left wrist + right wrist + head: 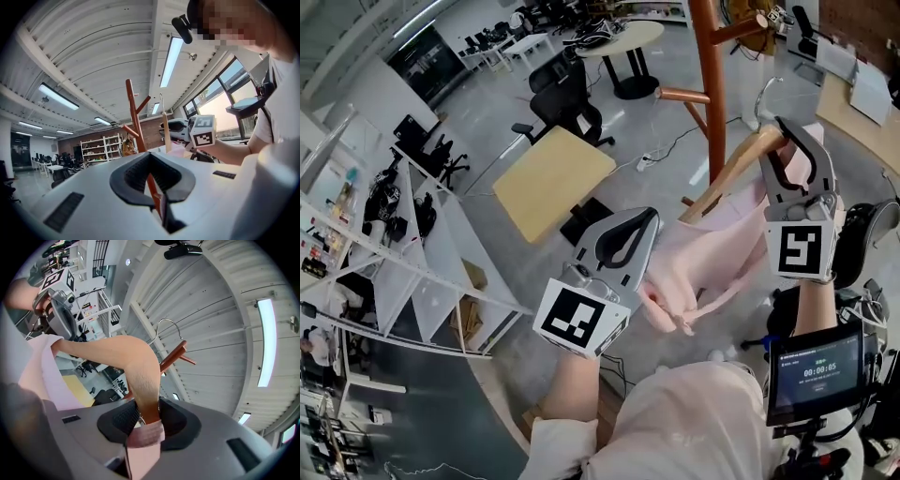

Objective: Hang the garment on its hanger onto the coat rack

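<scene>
Beyond hanger point(733, 172), coat rack point(710, 94) close.

A grey polished floor point(478, 131) carries everything in this open-plan workroom. Just beyond the left gripper point(633, 234) stands a table point(553, 178) with a pale square top, and a dark low object point(586, 220) sits on the floor at the table's near corner. Farther out from that gripper, a black office chair point(567, 103) stands between the square table and a round-topped table point(623, 42) on a dark pedestal. A white power strip point(645, 161) and its cable lie on the floor beside the pole of the orange-brown coat rack point(710, 94), which rises just left of the right gripper point(792, 141). White shelving point(394, 253) stands well to the left of the left gripper.
</scene>
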Action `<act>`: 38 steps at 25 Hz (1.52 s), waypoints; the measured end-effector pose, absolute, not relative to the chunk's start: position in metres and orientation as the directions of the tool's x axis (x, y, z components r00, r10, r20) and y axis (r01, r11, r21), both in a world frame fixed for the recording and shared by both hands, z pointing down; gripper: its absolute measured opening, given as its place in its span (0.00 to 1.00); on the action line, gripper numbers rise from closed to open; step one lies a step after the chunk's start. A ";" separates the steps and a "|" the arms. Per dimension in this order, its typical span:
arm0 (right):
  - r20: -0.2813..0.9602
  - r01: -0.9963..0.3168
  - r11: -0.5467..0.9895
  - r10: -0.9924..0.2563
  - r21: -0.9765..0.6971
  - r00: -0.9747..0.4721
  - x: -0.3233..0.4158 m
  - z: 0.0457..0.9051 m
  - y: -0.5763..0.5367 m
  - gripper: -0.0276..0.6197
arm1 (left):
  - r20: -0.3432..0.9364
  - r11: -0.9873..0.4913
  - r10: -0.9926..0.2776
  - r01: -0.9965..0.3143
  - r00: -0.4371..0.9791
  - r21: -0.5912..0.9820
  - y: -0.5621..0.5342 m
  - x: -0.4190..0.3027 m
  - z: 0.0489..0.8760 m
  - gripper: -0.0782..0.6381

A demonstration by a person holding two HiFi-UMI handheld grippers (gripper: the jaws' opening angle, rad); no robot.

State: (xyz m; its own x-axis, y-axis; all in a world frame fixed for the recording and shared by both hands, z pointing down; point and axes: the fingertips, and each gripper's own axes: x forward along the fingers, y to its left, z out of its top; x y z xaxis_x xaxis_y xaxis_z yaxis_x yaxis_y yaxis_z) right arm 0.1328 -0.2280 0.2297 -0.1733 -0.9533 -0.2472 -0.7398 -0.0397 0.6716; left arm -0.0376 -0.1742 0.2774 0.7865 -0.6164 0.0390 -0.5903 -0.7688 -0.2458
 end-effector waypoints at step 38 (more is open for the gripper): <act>-0.239 -0.635 0.203 -0.808 0.746 -0.539 0.185 0.085 -0.357 0.23 | -0.051 -0.782 -0.559 -0.547 0.827 -0.298 -0.211 0.081 0.153 0.12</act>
